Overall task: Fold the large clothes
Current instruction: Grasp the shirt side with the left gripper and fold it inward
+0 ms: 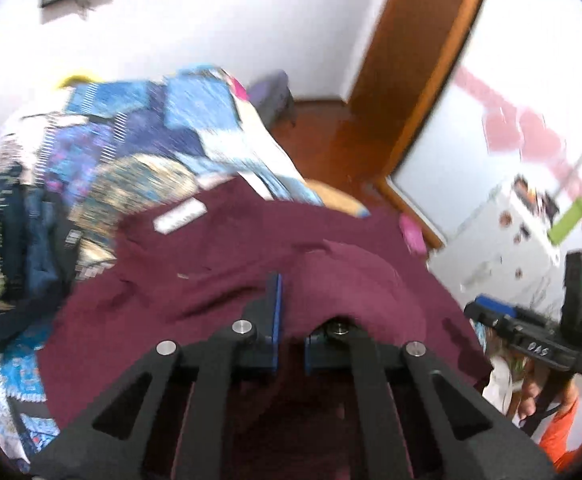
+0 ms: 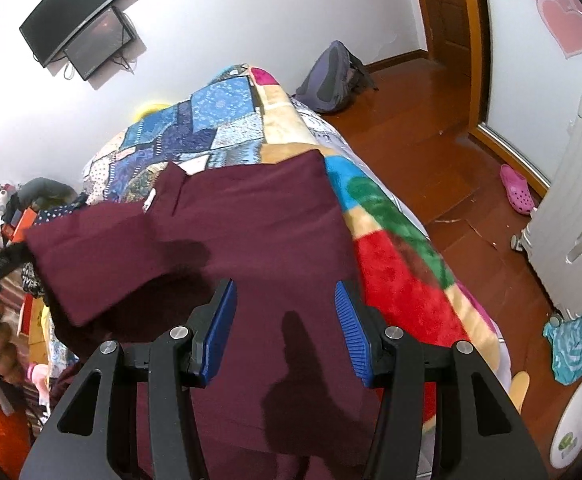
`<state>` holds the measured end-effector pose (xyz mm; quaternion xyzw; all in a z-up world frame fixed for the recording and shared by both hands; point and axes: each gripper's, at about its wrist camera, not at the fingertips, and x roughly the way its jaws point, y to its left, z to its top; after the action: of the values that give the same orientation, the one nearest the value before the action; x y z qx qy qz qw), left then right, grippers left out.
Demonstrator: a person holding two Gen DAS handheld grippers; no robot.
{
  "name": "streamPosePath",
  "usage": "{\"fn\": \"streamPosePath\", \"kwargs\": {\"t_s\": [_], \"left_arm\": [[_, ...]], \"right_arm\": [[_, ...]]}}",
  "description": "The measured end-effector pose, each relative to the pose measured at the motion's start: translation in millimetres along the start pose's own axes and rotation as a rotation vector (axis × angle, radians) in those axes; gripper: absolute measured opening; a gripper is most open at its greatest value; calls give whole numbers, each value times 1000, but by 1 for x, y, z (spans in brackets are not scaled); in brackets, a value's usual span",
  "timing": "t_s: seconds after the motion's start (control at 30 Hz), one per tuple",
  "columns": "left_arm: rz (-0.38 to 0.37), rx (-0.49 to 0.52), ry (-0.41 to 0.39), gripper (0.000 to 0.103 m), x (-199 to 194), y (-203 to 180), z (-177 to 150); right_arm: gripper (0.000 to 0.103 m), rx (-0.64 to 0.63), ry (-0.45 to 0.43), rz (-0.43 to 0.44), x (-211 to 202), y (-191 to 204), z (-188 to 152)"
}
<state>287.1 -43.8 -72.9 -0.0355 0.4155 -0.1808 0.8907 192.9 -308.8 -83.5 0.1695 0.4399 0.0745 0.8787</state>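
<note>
Left wrist view: my left gripper (image 1: 289, 300) pinches the maroon garment (image 1: 219, 264) at frame centre, while my right gripper (image 2: 285, 312) hangs spread above it.

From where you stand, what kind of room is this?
Most likely a bedroom in a home: a bed under a patchwork blanket, a wall-mounted television and a white suitcase on the wooden floor.

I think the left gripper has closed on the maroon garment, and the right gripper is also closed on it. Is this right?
Not quite. The left gripper is shut on the maroon garment, but the right gripper is open: the right wrist view shows its blue pads standing apart above the cloth, gripping nothing.
</note>
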Motion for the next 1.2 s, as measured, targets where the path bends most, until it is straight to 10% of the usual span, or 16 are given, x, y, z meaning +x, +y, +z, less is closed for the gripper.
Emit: {"fn": "streamPosePath", "kwargs": {"t_s": [0.37,0.67,0.93,1.2], "left_arm": [[207,-287,-212,2,-106,134,-56],[329,-416,-21,3,-95,216,-137],[295,-447,39,77,-66,229,-150],[42,-821,159,80,-21,279,-190]], "right_arm": [[47,-47,37,8,19,33,-5],[47,-34,95,-12,33,48,-15],[47,-65,107,-27,37,64,-18],[47,-77,120,-44,47,68,-17]]}}
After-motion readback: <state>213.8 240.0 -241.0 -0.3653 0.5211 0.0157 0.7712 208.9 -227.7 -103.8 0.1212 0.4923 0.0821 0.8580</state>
